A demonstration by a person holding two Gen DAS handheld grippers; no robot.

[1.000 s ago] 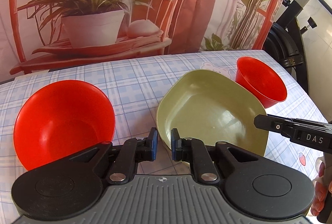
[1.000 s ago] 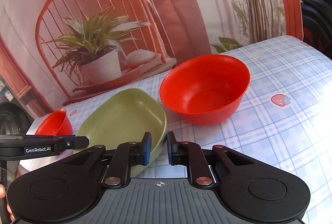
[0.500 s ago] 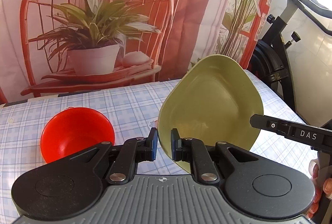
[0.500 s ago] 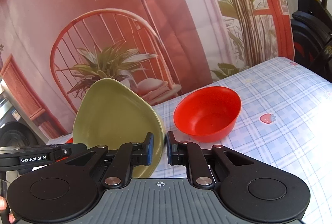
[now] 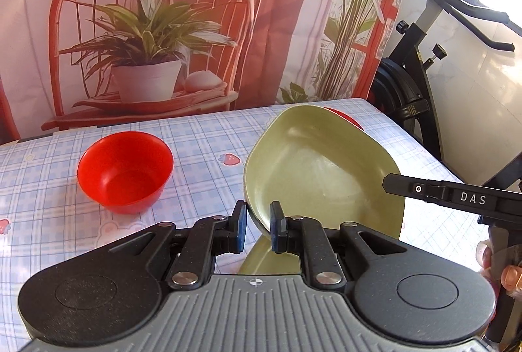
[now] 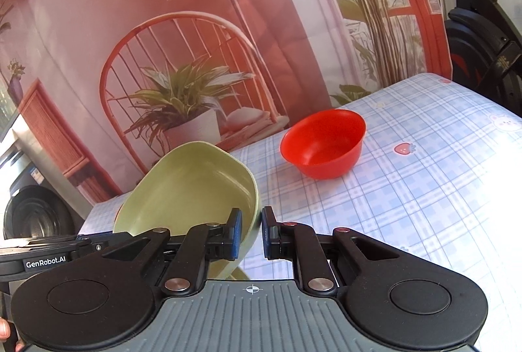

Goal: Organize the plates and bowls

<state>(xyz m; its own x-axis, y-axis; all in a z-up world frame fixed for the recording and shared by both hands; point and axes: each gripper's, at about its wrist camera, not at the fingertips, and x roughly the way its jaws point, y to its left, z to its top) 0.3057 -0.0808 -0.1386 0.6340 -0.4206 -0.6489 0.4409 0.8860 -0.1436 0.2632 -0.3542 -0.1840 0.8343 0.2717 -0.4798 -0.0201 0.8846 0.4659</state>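
A green plate (image 5: 319,175) is lifted off the table and tilted. My left gripper (image 5: 257,226) is shut on its near rim. My right gripper (image 6: 250,232) is shut on the opposite rim of the same plate (image 6: 186,188). A red bowl (image 5: 125,169) stands on the checked tablecloth to the left in the left wrist view. Another red bowl (image 6: 324,143) stands on the cloth ahead of the right gripper. In the left wrist view its red edge (image 5: 344,115) shows behind the plate. The right gripper's side (image 5: 456,197) shows at the right.
The table (image 6: 424,188) has a blue checked cloth with strawberry prints. A printed backdrop (image 5: 163,25) hangs behind the table's far edge. An exercise bike (image 5: 424,74) stands beyond the table's right end. A dark round appliance (image 6: 36,215) sits off the left end.
Both grippers have lifted the green plate from flat on the table to a tilted hold above it. The red bowls look smaller and farther away.
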